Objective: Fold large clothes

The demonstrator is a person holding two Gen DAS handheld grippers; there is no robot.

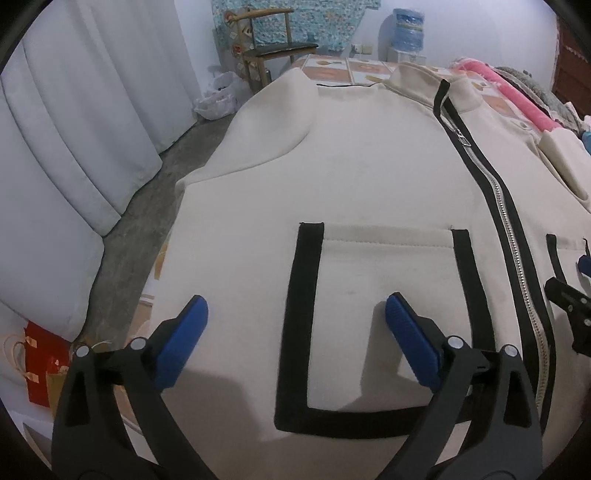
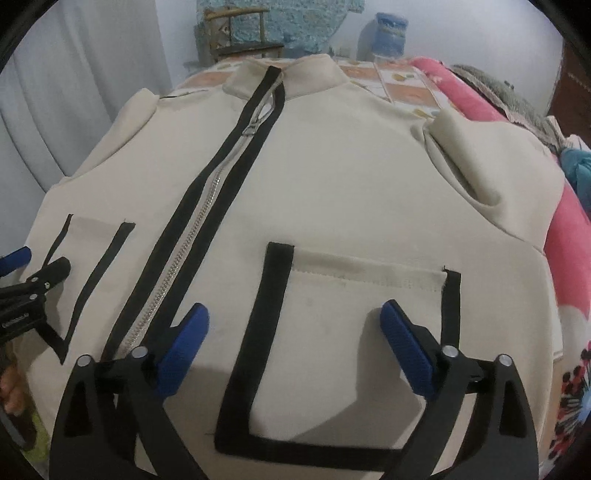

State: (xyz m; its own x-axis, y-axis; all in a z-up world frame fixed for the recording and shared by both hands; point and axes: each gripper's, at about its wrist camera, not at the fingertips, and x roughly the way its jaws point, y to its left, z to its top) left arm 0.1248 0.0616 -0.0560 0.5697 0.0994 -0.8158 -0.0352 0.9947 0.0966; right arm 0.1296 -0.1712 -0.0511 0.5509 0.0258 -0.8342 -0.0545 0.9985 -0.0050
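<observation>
A cream zip-up jacket (image 1: 369,166) with black zipper trim (image 1: 506,229) and black-edged pockets lies front up, spread flat on a bed; it also fills the right wrist view (image 2: 332,184). Both sleeves are folded in at the shoulders. My left gripper (image 1: 295,317) is open and empty, hovering over the left pocket (image 1: 384,317) near the hem. My right gripper (image 2: 293,321) is open and empty over the right pocket (image 2: 354,350). Each gripper shows at the edge of the other's view, the right (image 1: 569,299) and the left (image 2: 33,280).
The bed has a patterned sheet (image 1: 354,70) and pink bedding (image 2: 569,236) along its right side. White curtains (image 1: 74,129) hang at the left over a grey floor. A wooden chair (image 1: 273,40) and a water bottle (image 1: 408,29) stand by the far wall.
</observation>
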